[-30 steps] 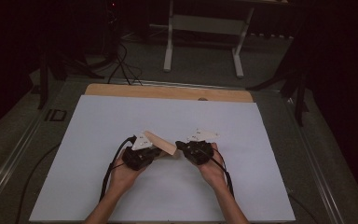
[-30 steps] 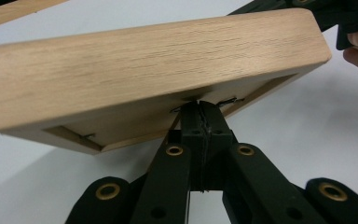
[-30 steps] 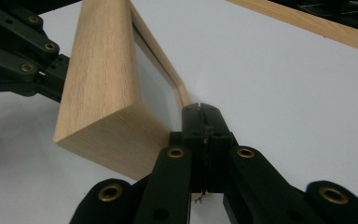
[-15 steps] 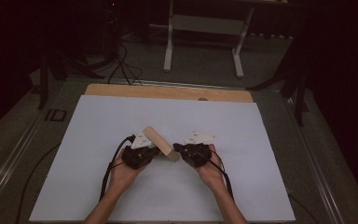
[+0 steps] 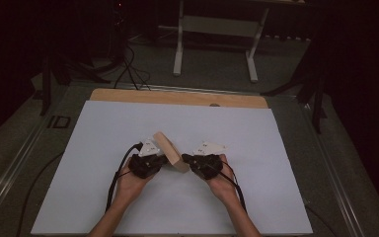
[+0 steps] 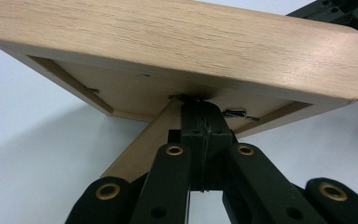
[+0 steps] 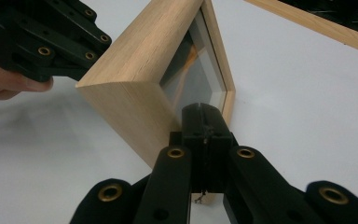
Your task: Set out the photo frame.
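Two grippers met at the wooden picture frame [image 5: 170, 151]: left gripper [image 6: 200, 105] pinched its back stand, right gripper [image 7: 204, 116] closed against its fragile glazed front; I judged it light, rigid.

1. The high view looks forward and down from above the person's side of the table [image 5: 128, 123]; it is far off and takes in the whole white sheet, the floor beyond and a stand at the back.
2. The left gripper view rides on the left gripper [image 6: 200, 135] and looks along its jaws, very close to the back of the wooden frame [image 6: 177, 42].
3. The right gripper view rides on the right gripper [image 7: 204, 130] and faces the frame's glass side [image 7: 154, 70] from close by.
4. All three views share the frame [image 5: 169, 151] and the white sheet; the right gripper view also catches the left gripper [image 7: 42, 37], and the left gripper view catches a bit of the right gripper [image 6: 349, 14] at its top right.
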